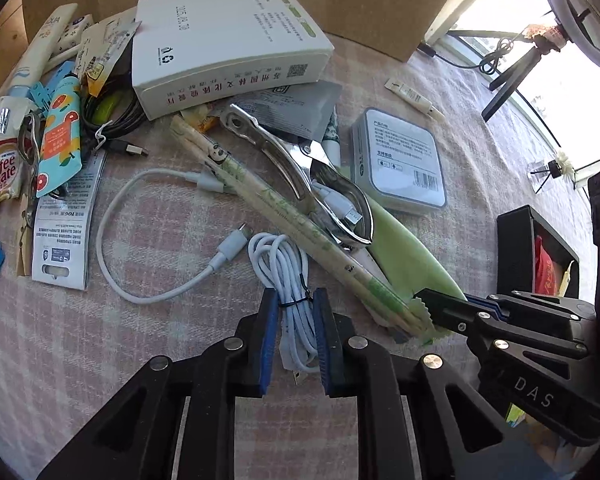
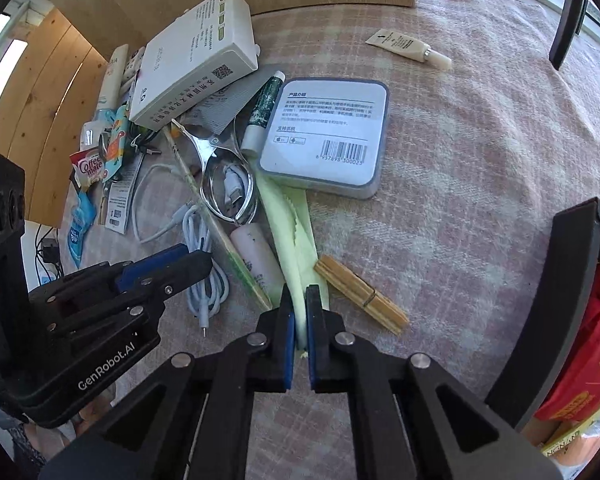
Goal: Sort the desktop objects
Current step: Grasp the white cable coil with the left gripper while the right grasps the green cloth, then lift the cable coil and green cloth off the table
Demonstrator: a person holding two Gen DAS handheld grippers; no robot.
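Left tongs [image 1: 296, 336] clamp the coiled white cable [image 1: 288, 280] (pads touching).

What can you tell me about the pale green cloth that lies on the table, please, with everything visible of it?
The pale green cloth is a thin, soft-looking fabric with a zigzag-cut edge, folded into a long crumpled strip. It lies flat on the pink checked tablecloth. Its far end goes under the grey square tin, and the shiny metal clamp and paper-wrapped chopsticks lie over one side. The right gripper is shut on its near end. A wooden clothespin lies beside it; contact is unclear.
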